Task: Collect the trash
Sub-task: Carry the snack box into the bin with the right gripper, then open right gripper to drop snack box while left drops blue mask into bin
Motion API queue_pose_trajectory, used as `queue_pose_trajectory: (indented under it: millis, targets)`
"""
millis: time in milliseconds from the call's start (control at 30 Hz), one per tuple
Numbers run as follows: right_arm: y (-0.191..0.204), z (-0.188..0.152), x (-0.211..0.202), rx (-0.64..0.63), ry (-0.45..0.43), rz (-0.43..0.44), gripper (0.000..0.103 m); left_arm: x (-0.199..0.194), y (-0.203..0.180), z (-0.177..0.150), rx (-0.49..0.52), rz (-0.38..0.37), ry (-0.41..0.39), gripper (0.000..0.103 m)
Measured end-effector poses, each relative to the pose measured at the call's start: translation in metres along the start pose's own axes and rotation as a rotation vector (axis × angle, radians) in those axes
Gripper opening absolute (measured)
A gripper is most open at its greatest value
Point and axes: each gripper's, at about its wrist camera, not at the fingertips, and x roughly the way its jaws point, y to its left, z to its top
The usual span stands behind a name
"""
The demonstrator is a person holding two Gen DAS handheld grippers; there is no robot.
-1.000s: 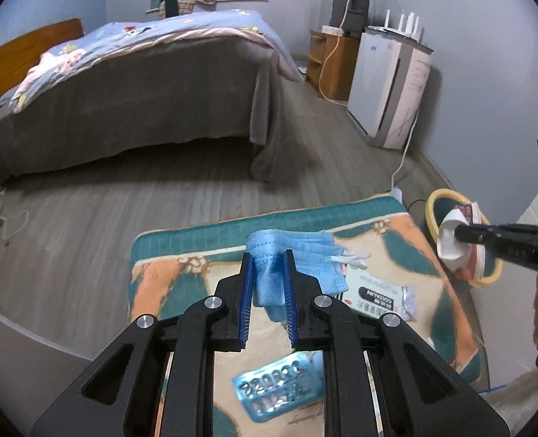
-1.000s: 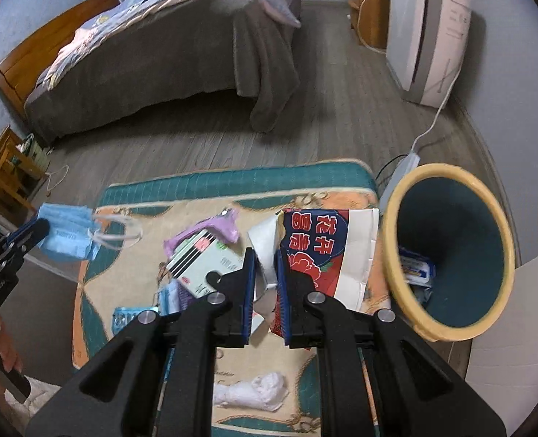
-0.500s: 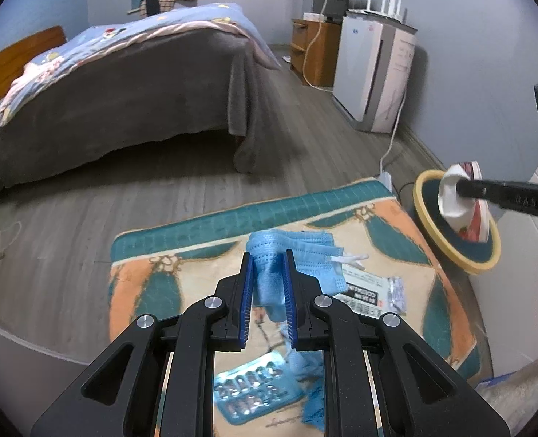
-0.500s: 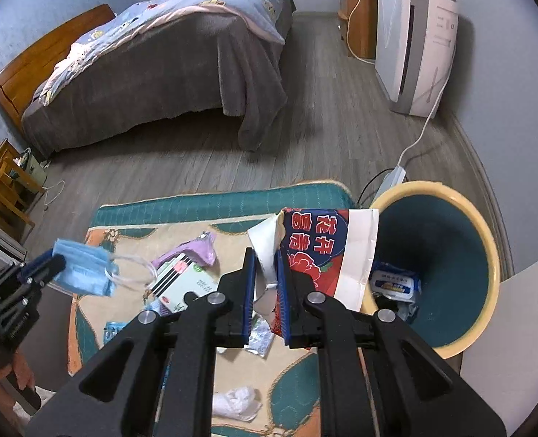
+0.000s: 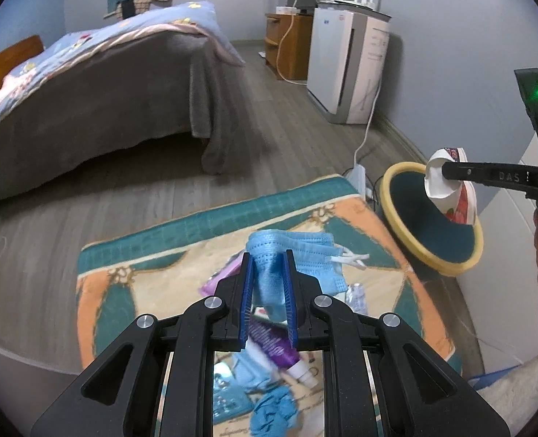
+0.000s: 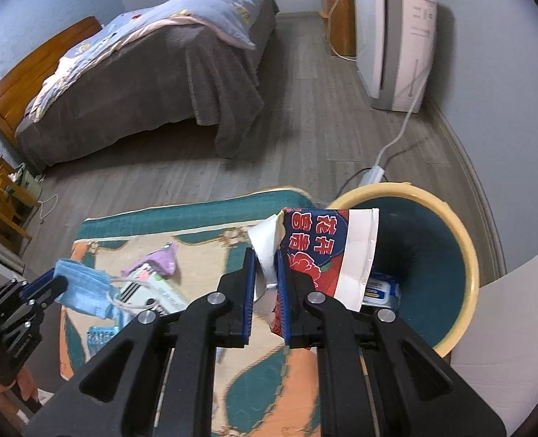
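Observation:
My left gripper (image 5: 268,284) is shut on a blue face mask (image 5: 298,255) and holds it above the patterned rug (image 5: 116,284). My right gripper (image 6: 267,284) is shut on a crushed red, blue and white paper cup (image 6: 323,251) at the near rim of the yellow-rimmed teal trash bin (image 6: 451,225). The left wrist view shows the cup (image 5: 447,185) over the bin (image 5: 414,233). The right wrist view shows the mask (image 6: 83,287) at the left. A blue-and-white packet (image 6: 382,287) lies inside the bin.
Loose trash lies on the rug: a purple wrapper (image 6: 159,258), a white printed box (image 6: 152,291), a blue blister pack (image 6: 101,335), a purple tube (image 5: 276,346) and a blue crumpled piece (image 5: 269,411). A bed (image 5: 105,83), a white appliance (image 5: 345,62) and a cable (image 6: 396,138) stand beyond.
Both grippers have risen and moved forward with their loads. The cup has come over the bin's rim. The mask has travelled right across the rug, toward the bin.

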Motion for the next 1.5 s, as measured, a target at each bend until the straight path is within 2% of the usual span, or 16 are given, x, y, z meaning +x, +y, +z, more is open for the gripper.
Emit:
queue_pose_trajectory:
  millis: [233, 567, 833, 1067, 1167, 1367, 1500]
  targets:
    - [-0.035, 0.001, 0.004, 0.077, 0.006, -0.008, 0.011, 0.011, -0.034, 0.014, 0.042, -0.03, -0.001, 0.017]
    - [-0.055, 0.001, 0.003, 0.113, 0.001, -0.028, 0.011, 0.024, -0.09, 0.036, 0.128, -0.09, -0.013, 0.017]
    - [-0.084, -0.003, 0.015, 0.2, 0.021, -0.032, 0.011, 0.049, -0.121, 0.043, 0.17, -0.151, 0.034, 0.017]
    - [-0.119, -0.011, 0.031, 0.282, 0.051, -0.077, 0.011, 0.081, -0.15, 0.047, 0.23, -0.161, 0.097, 0.017]
    - [-0.131, -0.016, 0.038, 0.323, 0.072, -0.11, 0.011, 0.095, -0.164, 0.05, 0.27, -0.143, 0.095, 0.017]
    - [-0.135, -0.014, 0.036, 0.342, 0.053, -0.125, 0.011, 0.122, -0.182, 0.053, 0.285, -0.134, 0.1, 0.017]
    - [-0.134, -0.012, 0.035, 0.327, 0.04, -0.131, 0.011, 0.128, -0.187, 0.057, 0.282, -0.154, 0.082, 0.019]
